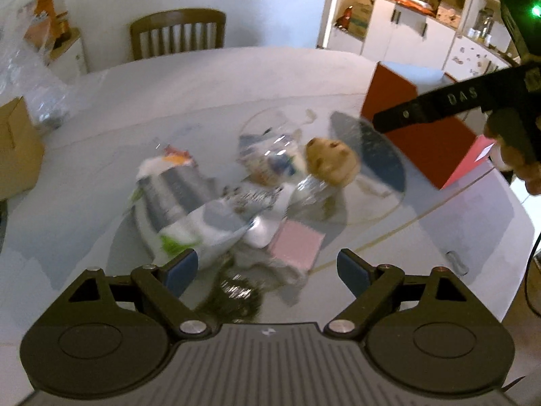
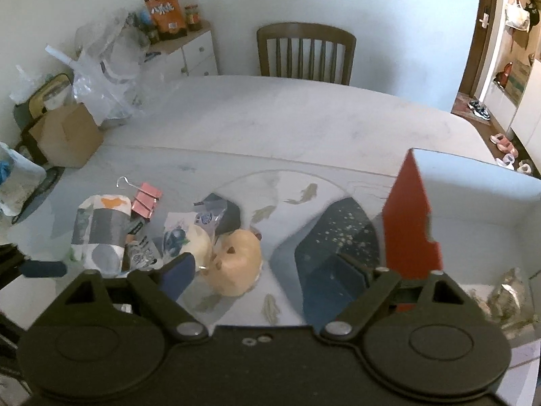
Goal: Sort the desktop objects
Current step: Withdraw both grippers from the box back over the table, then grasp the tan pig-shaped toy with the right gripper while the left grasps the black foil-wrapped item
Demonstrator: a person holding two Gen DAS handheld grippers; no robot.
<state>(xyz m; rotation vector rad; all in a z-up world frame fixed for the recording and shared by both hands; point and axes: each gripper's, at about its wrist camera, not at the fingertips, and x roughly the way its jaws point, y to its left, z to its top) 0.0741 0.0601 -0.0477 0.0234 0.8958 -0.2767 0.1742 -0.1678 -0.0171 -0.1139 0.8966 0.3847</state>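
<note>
the left gripper [image 1: 267,272] hangs with jaws wide apart and nothing between its blue pads [image 1: 181,272], over a blurred heap on the pale table [image 1: 209,81]. right below it lies a dark shiny wad [image 1: 236,296]; at its 12 o'clock a pink pad [image 1: 297,245] sits beside a white packet [image 1: 203,225]. further out at 12 o'clock is a tan pig toy [image 1: 333,160] on the clear round mat [image 1: 389,199], with a grey striped pack [image 1: 169,186] at 10 o'clock. at 2 o'clock stands the red box [image 1: 419,135], and a hand [image 1: 520,155] holds the other tool above it.

the right gripper [image 2: 270,270] is likewise spread open and empty, its left pad [image 2: 179,270] just in front of a cream ball [image 2: 196,243] and the pig toy [image 2: 236,262]. at 1 o'clock a dark blue speckled sheet [image 2: 338,237] lies on the mat [image 2: 290,182]. the red box [image 2: 409,223] stands at 2 o'clock, open, a crumpled wrapper [image 2: 507,294] inside. at 10 o'clock lie the striped pack [image 2: 101,230] and pink binder clips [image 2: 146,199]. a chair [image 2: 306,54] stands at 12 o'clock beyond the table [image 2: 304,118], and a carton [image 2: 67,137] sits at the far 10 o'clock edge.
</note>
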